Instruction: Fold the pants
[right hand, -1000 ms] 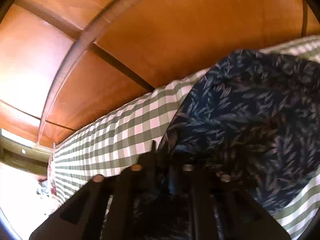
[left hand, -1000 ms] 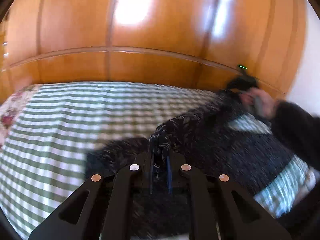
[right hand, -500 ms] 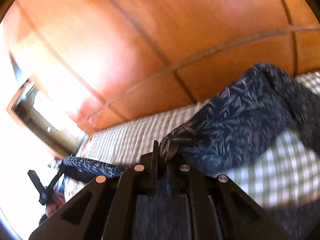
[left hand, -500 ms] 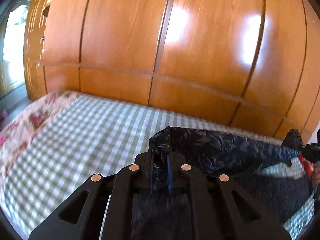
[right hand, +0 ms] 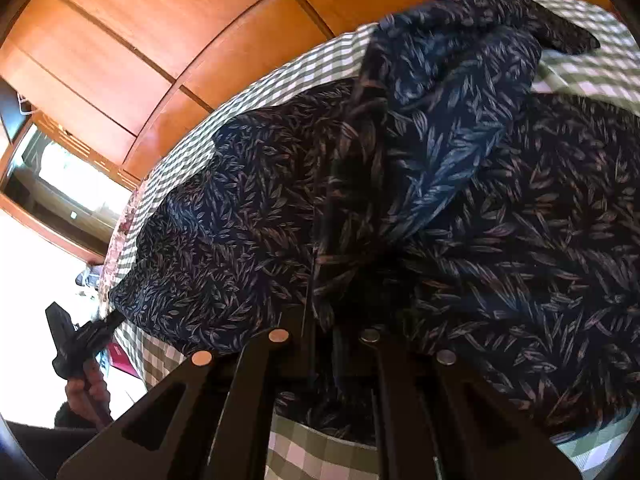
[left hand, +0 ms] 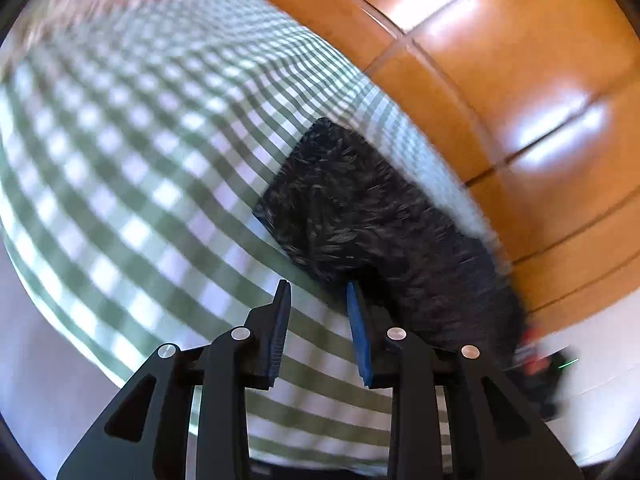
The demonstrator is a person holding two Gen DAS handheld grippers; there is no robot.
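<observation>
A: Left wrist view?
B: Left gripper (left hand: pixel 318 300) has its jaws spread, nothing between them. The pants (left hand: pixel 372 220) lie on the checked sheet (left hand: pixel 132 168), just past the blue right pad (left hand: pixel 358 336), by the wooden wall (left hand: pixel 520 80). Blurred.
A: Right wrist view?
B: Right gripper (right hand: pixel 322 320) is clamped on a fold of pants (right hand: pixel 440 184), which spread across the sheet (right hand: pixel 320 456).

Pants (right hand: pixel 460 200) on bed (left hand: pixel 132 168), before panelling (left hand: pixel 520 80)
</observation>
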